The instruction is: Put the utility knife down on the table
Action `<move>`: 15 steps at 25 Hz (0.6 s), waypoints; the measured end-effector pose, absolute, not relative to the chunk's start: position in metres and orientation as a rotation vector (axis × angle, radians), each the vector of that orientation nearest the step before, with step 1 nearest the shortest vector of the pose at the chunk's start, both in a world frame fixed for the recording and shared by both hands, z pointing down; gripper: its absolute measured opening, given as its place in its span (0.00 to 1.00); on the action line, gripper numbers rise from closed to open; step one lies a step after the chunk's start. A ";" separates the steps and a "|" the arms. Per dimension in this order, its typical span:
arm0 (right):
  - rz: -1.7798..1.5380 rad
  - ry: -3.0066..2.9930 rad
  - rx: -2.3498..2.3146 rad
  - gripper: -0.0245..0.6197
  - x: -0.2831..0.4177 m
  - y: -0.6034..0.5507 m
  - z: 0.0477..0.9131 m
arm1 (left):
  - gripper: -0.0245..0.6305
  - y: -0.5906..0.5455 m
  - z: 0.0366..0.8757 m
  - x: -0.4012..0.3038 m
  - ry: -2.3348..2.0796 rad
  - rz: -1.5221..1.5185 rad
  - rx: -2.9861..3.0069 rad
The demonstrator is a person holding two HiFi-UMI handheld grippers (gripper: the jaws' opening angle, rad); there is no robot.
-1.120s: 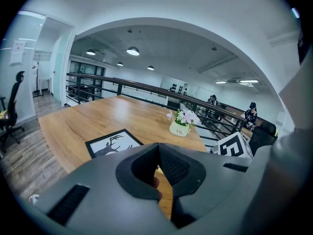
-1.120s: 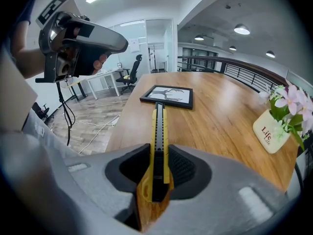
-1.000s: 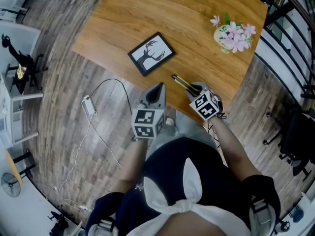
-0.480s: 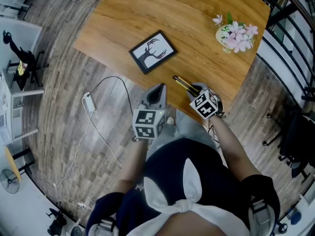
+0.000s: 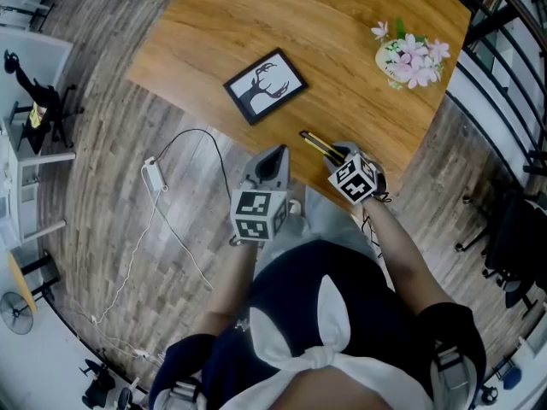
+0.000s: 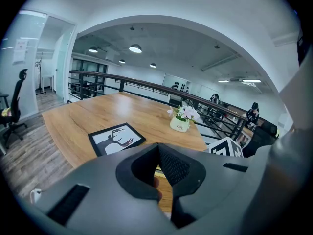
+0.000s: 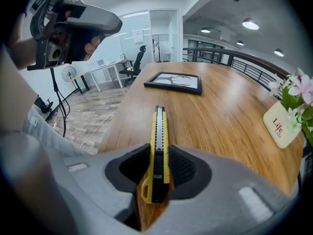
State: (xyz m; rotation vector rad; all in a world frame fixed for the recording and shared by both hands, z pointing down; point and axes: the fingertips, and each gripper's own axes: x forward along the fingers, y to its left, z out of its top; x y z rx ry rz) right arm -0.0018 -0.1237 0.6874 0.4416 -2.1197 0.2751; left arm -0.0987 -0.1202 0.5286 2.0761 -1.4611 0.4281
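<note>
Clamped on the rear end of the utility knife [image 7: 157, 131] with the right gripper [image 7: 156, 173], low centre of frame, blade end out over the table [image 7: 220, 116] edge. Probably light, stiff, slick-sided; best pinched across its flat faces. Left gripper [image 6: 157, 153] pinched together on nothing.

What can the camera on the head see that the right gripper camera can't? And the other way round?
Only the head view shows the person's dark top and the marker cube on the right gripper. Only the right gripper view shows the ceiling lights and, close up, that gripper's jaws closed on the yellow utility knife. Both show the knife, the wooden table, the deer picture, the flower pot and the left gripper.
</note>
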 end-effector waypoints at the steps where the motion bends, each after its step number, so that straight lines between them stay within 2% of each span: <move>1: 0.275 -2.119 0.442 0.22 -0.002 -0.124 0.688 | 0.06 -0.120 0.530 -0.099 -1.459 0.434 2.071; 12: 0.285 -2.115 0.452 0.23 -0.002 -0.124 0.690 | 0.06 -0.115 0.532 -0.096 -1.442 0.433 2.080; 15: 0.318 -2.115 0.461 0.28 -0.003 -0.122 0.690 | 0.06 -0.114 0.531 -0.097 -1.437 0.436 2.080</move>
